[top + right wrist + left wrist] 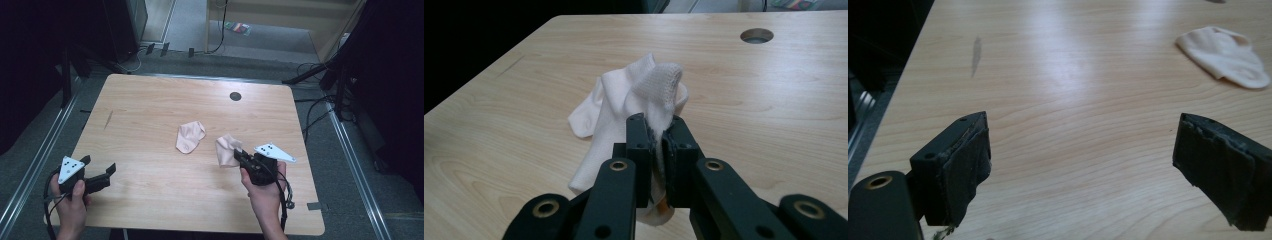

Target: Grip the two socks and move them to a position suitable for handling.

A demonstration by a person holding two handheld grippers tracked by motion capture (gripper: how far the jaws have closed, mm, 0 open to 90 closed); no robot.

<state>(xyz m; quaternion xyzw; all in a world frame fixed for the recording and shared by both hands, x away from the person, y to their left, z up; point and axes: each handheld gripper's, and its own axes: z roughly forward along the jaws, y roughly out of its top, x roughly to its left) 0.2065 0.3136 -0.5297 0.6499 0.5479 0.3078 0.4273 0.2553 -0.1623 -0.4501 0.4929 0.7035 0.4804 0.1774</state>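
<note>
The right gripper pinches one sock just off the desk, while the left gripper gapes empty; pairing likely means carrying it to the second sock beyond.

Spread fingers above table, sock beyond.

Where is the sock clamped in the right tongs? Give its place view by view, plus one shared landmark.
High view: the clamped sock sits right of centre, at the tip of the right tongs.
Right gripper view: centre, pinched between the jaws and bulging above them.
Left gripper view: the loose sock at upper right lies flat, so it is the other one.
Landmark: the round hole in the table.
</note>
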